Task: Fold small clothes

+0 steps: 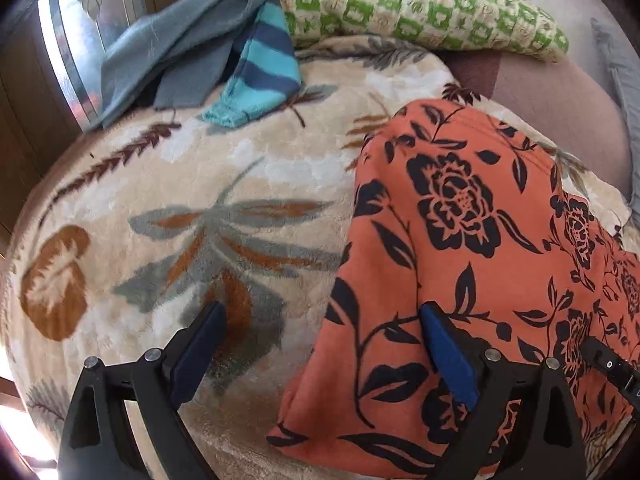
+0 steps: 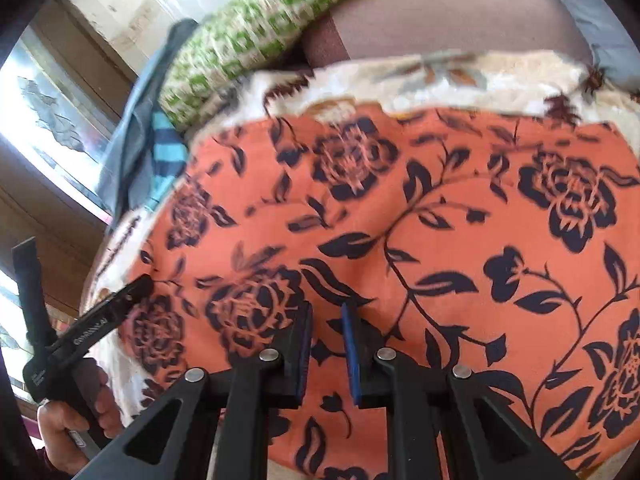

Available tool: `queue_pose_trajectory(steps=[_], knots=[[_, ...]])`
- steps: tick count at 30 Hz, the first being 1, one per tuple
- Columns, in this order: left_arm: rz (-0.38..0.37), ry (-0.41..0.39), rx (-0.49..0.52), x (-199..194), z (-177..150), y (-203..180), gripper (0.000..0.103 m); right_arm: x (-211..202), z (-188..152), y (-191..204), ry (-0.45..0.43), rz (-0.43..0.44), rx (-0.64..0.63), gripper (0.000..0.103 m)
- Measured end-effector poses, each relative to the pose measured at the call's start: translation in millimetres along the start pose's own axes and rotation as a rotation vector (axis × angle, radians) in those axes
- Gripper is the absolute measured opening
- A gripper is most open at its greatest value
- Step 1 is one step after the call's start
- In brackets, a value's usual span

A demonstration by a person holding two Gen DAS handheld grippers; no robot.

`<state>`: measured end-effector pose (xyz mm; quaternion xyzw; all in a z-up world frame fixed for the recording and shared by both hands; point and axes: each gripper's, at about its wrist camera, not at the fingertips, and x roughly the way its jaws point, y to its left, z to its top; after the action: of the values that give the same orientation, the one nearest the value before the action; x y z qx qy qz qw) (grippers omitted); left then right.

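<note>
An orange garment with black flowers (image 1: 460, 280) lies spread on the cream leaf-print blanket (image 1: 160, 208). My left gripper (image 1: 323, 314) is open wide just above it. Its right finger (image 1: 444, 344) is over the garment's left part, its left finger (image 1: 200, 344) over bare blanket, and the cloth's edge runs between them unpinched. In the right wrist view the orange garment (image 2: 400, 220) fills the picture. My right gripper (image 2: 326, 320) hovers low over its near middle, jaws almost together with a narrow slit and no fold seen in it. The left gripper (image 2: 84, 264) shows at the garment's left edge.
A blue-and-teal striped garment (image 1: 264, 64) and a grey-blue one (image 1: 172, 48) lie at the blanket's far side, beside a green-patterned pillow (image 1: 420, 4). Brown bedding (image 1: 560, 112) lies at the far right. A window (image 1: 76, 48) stands at the left. A hand (image 2: 72, 412) grips the left tool.
</note>
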<state>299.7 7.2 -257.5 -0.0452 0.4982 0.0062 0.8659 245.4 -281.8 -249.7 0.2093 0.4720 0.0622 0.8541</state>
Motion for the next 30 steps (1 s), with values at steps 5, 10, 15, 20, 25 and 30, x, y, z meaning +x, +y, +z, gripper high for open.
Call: queue_pose_trajectory(steps=[5, 10, 15, 20, 25, 30], knots=[[-0.015, -0.076, -0.166, -26, 21, 49, 0.097, -32, 7, -12, -0.023, 0.018, 0.005, 0.018], [0.006, -0.099, -0.281, -40, 21, 97, 0.097, -75, 6, -54, -0.096, 0.072, 0.141, 0.019], [-0.071, 0.013, -0.263, -25, -3, 88, 0.097, -108, -10, -102, -0.163, 0.133, 0.348, 0.074], [-0.048, 0.021, -0.208, -21, -20, 58, 0.097, -147, -41, -137, -0.205, 0.23, 0.485, 0.074], [-0.047, -0.04, -0.175, -28, -21, 48, 0.096, -169, -92, -170, -0.217, 0.267, 0.631, 0.074], [-0.013, -0.094, -0.123, -27, -15, 36, 0.096, -157, -111, -186, -0.172, 0.191, 0.692, 0.073]])
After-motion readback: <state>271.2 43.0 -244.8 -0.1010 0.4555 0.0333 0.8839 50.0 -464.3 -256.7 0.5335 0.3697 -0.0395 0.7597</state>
